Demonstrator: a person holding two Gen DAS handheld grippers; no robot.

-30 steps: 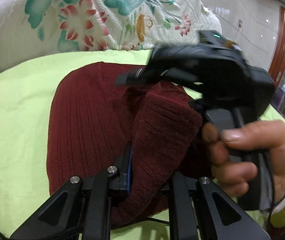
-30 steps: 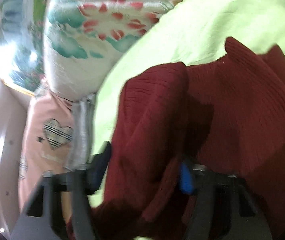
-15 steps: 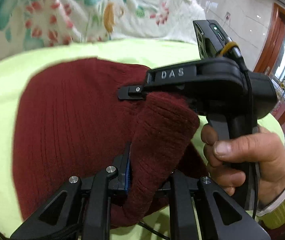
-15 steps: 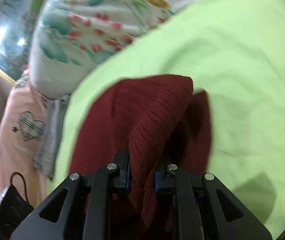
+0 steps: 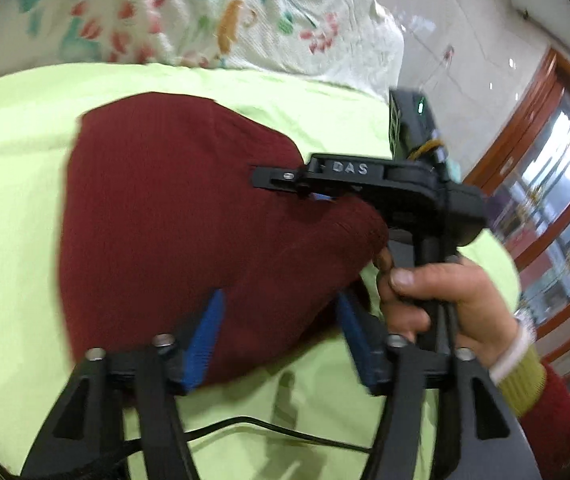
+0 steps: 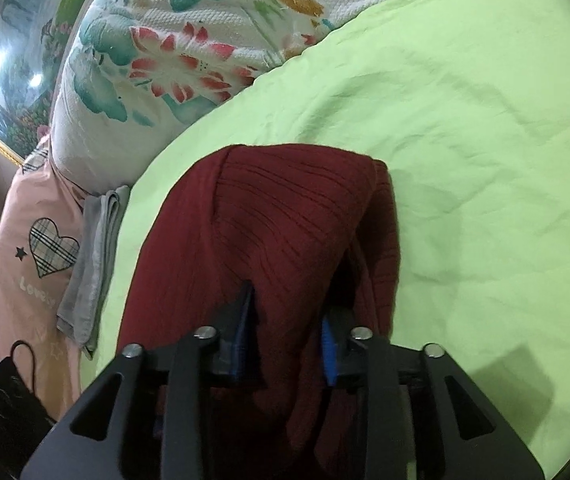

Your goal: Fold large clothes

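A dark red ribbed knit sweater (image 5: 157,208) lies folded over on a lime green sheet (image 5: 13,184). My left gripper (image 5: 281,320) is open, its blue pads spread either side of the sweater's near fold. The right gripper's body (image 5: 373,188), held by a hand, sits over the sweater's right edge. In the right wrist view the right gripper (image 6: 289,312) has its pads parted around a raised fold of the sweater (image 6: 285,216); it looks open, with fabric between the pads.
A floral quilt (image 5: 205,12) is bunched behind the sheet, also seen in the right wrist view (image 6: 173,52). A pink heart-print pillow (image 6: 25,256) and a folded grey cloth (image 6: 93,264) lie at the left. A black cable (image 5: 269,432) crosses the sheet near me.
Both grippers were shut on the sweater's fold and have opened. The fold has dropped onto the lower layer, and the left gripper has drawn back a little.
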